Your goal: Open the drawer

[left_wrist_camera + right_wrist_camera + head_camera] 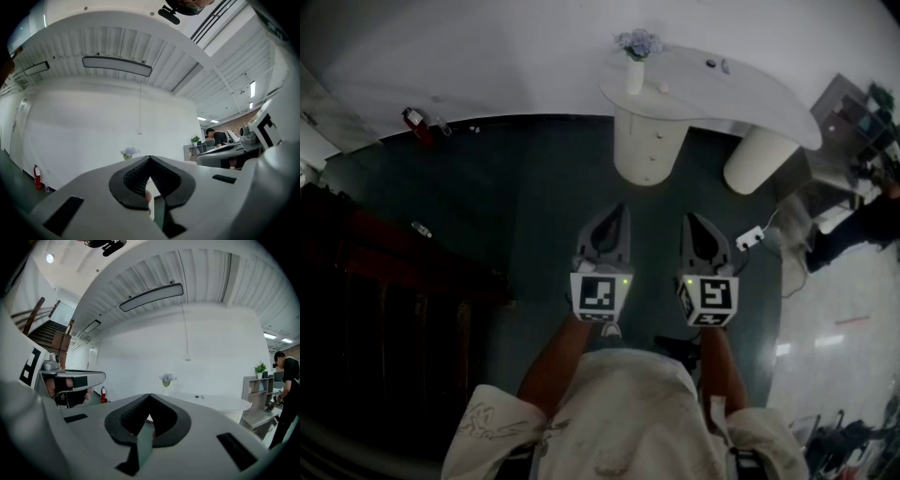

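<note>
We hold the left claw (623, 210) and the right claw (689, 218) side by side above the dark green floor (534, 187), both pointing level toward the white worktop (750, 94). In the left gripper view the left claw (149, 158) has its jaws closed tip to tip, with nothing between the pads. The right gripper view shows the right claw (150, 396) in the same condition: jaws fully together and empty. The drawer (652, 141) sits in the round pedestal (628, 159) under the left end of the worktop; we can make out its front only as a faint panel with a small knob, and it appears closed. It lies well apart from both claws, straight ahead of them. A vase (635, 73) of pale flowers stands at the left end of the worktop, above that pedestal. A second pedestal (757, 159) supports the worktop further right. A fire extinguisher (414, 120) stands at the wall on the left, and a white power strip (750, 237) lies on the floor just right of the right claw.
</note>
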The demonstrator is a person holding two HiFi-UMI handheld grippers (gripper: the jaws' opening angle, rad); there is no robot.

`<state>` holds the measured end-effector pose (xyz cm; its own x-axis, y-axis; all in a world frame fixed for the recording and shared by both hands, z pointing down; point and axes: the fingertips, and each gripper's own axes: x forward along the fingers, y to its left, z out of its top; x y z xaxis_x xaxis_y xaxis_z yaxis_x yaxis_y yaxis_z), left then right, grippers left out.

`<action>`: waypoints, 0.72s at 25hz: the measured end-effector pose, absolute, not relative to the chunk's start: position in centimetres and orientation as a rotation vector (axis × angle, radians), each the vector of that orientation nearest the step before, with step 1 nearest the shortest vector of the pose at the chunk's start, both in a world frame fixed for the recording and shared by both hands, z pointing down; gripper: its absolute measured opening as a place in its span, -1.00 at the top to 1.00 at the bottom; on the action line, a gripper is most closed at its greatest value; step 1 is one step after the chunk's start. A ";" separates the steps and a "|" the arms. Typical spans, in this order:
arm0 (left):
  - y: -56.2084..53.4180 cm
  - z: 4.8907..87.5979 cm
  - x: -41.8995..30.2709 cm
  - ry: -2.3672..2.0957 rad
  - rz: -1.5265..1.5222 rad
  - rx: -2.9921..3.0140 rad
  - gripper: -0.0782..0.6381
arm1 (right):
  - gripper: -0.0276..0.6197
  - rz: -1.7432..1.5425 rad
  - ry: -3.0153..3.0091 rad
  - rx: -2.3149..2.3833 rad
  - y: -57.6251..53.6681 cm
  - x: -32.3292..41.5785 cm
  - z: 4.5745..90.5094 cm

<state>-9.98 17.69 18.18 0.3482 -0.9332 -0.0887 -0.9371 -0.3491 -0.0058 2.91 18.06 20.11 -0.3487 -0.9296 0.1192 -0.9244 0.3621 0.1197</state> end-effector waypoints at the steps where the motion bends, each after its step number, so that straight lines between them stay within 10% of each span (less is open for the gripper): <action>1: 17.1 18.3 -10.1 1.754 0.103 -2.536 0.79 | 0.90 -0.048 -2.449 1.687 17.5 2.7 20.2; 18: 3.3 19.3 -7.4 1.746 0.064 -2.531 0.79 | 0.90 -0.026 -2.486 1.692 3.1 4.8 21.0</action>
<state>-7.42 3.30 19.31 0.3553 -0.9320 -0.0714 -0.9347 -0.3540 -0.0308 4.77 3.14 20.99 -0.3607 -0.9272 0.1007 -0.9249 0.3695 0.0891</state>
